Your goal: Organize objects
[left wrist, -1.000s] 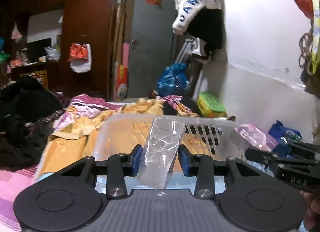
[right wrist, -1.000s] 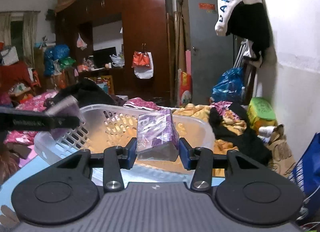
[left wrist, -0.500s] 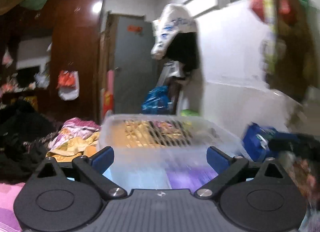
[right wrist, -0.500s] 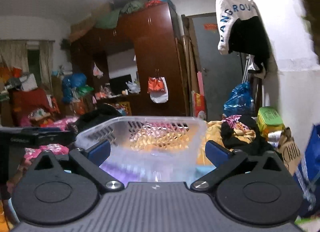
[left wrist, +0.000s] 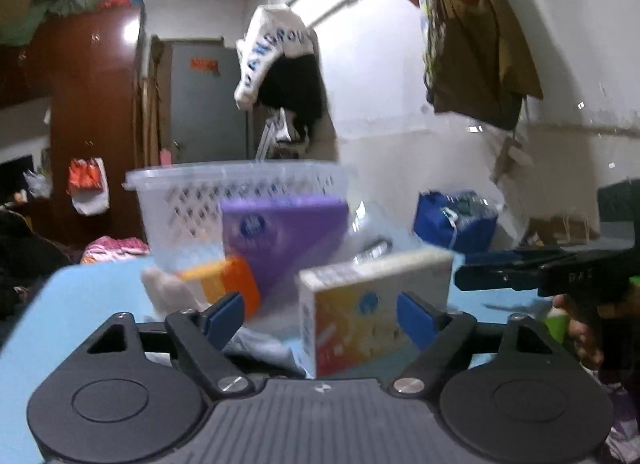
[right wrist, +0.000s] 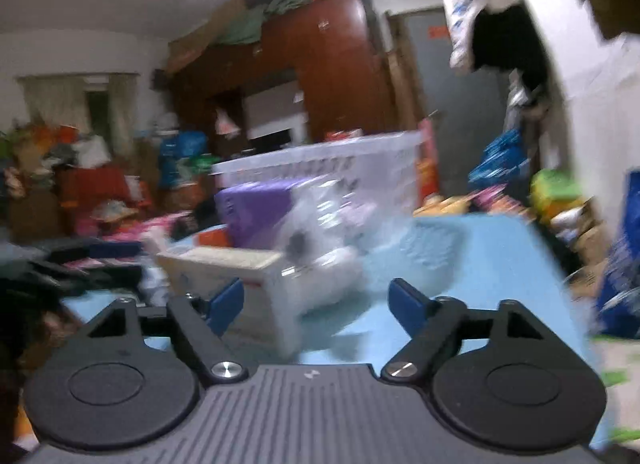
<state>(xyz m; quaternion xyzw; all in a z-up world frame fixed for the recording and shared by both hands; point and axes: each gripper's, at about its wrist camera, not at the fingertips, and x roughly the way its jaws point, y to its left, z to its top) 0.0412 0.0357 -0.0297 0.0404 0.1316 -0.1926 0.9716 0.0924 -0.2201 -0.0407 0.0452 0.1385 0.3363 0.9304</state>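
A brown wardrobe [left wrist: 92, 120] filled the left of the frame, beside a grey door [left wrist: 208, 104] and white wall [left wrist: 376, 76].

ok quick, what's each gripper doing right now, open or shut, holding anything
Left gripper: open, holding nothing; a white box sits between its fingers, ungripped.
Right gripper: open, holding nothing.

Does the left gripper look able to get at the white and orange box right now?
Probably yes: the left gripper is open, and the white and orange box sits just ahead between its fingers with nothing in front.
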